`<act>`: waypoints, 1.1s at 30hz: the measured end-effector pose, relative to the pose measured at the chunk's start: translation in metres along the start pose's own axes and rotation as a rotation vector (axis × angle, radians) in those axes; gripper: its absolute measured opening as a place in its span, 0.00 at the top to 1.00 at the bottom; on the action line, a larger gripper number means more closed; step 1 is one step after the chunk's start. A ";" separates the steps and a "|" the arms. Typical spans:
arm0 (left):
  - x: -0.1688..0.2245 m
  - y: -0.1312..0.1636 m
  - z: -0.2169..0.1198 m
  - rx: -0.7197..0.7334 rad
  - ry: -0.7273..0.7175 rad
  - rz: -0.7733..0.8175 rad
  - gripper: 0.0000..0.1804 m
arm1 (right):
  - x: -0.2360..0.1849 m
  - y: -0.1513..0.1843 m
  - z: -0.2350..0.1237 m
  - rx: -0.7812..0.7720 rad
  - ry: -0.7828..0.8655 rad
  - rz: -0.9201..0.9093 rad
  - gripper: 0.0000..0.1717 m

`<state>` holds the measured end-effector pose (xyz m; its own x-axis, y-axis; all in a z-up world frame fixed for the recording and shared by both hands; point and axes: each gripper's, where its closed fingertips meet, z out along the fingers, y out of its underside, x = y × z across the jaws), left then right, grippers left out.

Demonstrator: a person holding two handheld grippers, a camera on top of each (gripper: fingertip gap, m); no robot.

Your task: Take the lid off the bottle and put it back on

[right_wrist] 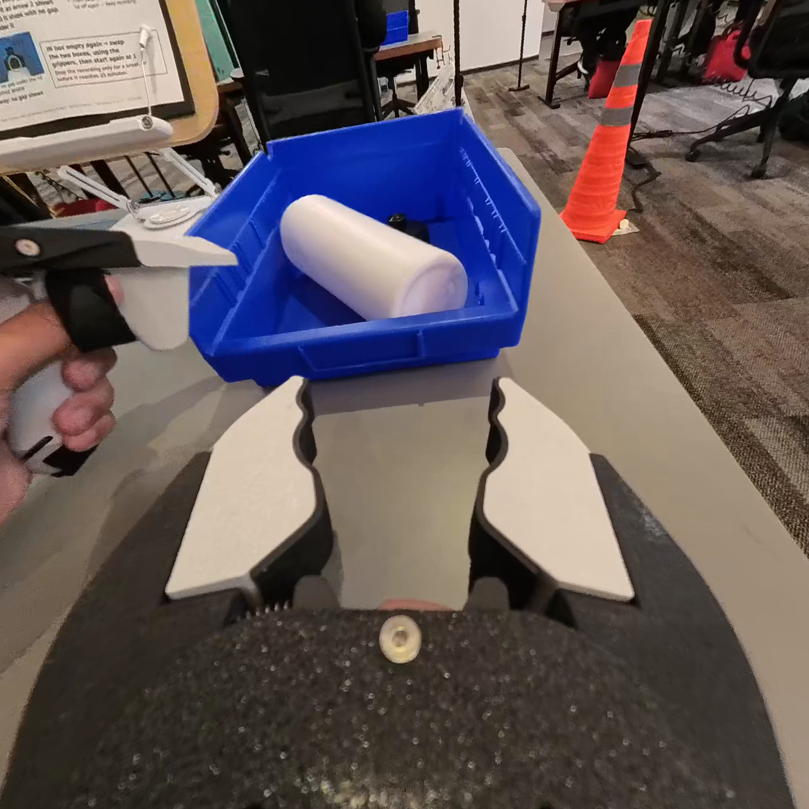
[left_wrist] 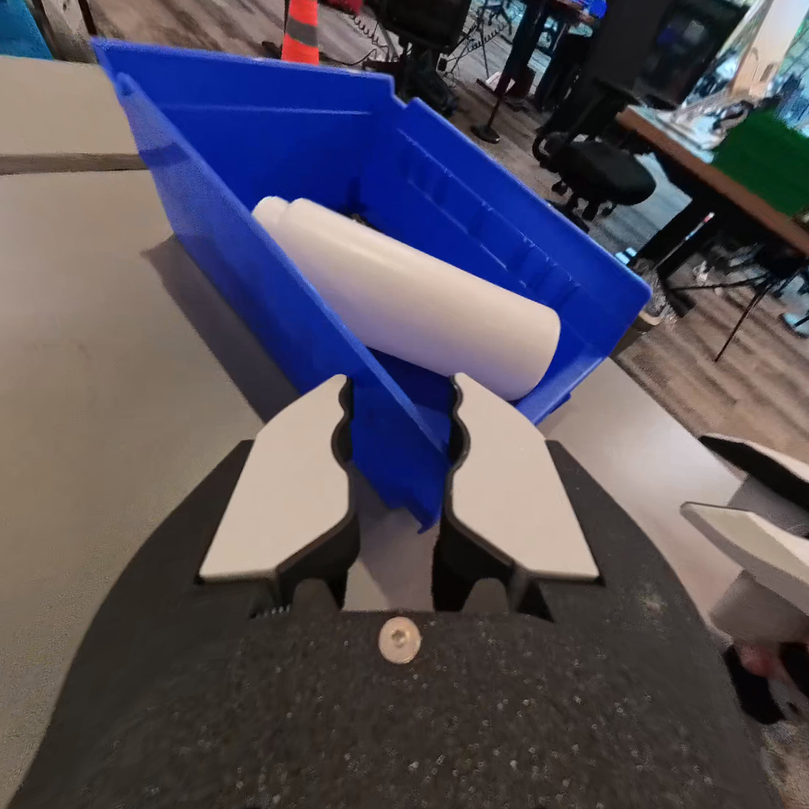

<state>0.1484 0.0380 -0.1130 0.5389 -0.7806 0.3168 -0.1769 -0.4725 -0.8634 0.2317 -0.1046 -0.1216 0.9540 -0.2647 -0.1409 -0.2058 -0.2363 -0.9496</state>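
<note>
A white bottle (left_wrist: 402,293) lies on its side in the blue bin (left_wrist: 262,131), its bare neck pointing to the far end. It also shows in the right wrist view (right_wrist: 372,258), with a small black lid-like piece (right_wrist: 399,220) behind it in the bin (right_wrist: 363,346). My left gripper (left_wrist: 400,389) straddles the bin's near side wall. The thin wall runs slantwise between the pads, which do not press on it. From the side, the left gripper's fingertip (right_wrist: 210,256) reaches the bin's left wall. My right gripper (right_wrist: 400,389) is open and empty above the table in front of the bin.
The bin stands on a grey table (right_wrist: 591,394) near its right edge. An orange cone (right_wrist: 608,144) stands on the floor to the right. A hand (right_wrist: 65,394) holds the left gripper's handle. Chairs and desks stand behind.
</note>
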 end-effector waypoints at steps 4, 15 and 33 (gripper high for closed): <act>-0.023 -0.001 -0.020 -0.013 -0.172 0.018 0.91 | 0.007 0.007 0.009 -0.060 0.049 0.002 0.62; -0.028 0.018 -0.068 0.024 -0.252 0.063 0.98 | -0.016 0.002 0.022 -0.059 0.095 0.043 0.80; -0.215 -0.005 -0.286 0.174 -0.565 0.007 0.98 | -0.277 -0.021 0.071 -0.045 -0.137 0.023 0.97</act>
<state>-0.2021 0.0914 -0.0647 0.9018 -0.4218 0.0935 -0.0702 -0.3566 -0.9316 -0.0129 0.0400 -0.0826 0.9692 -0.1411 -0.2020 -0.2343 -0.2737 -0.9328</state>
